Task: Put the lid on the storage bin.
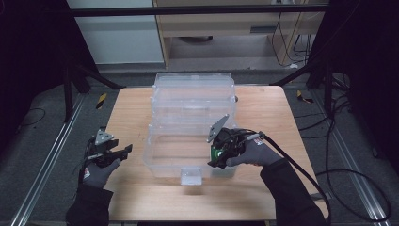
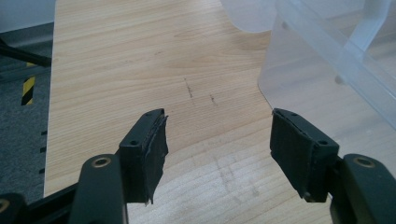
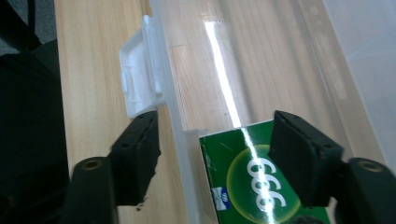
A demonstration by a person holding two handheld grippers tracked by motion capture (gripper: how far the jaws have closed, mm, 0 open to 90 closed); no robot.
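Wooden table (image 1: pixel 131 188) bare leftward, left gripper (image 2: pixel 218 154) open (empty), right gripper (image 3: pixel 215 161) open astride bin wall (image 3: pixel 180 140), green box (image 3: pixel 247 179).

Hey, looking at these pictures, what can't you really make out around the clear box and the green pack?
- Green pack: right gripper view, bottom edge cuts it off; glare crosses its print.
- Right tongs: high view, too small to tell whether the jaws touch the pack.
- Clear box: left gripper view, right edge cuts it off.
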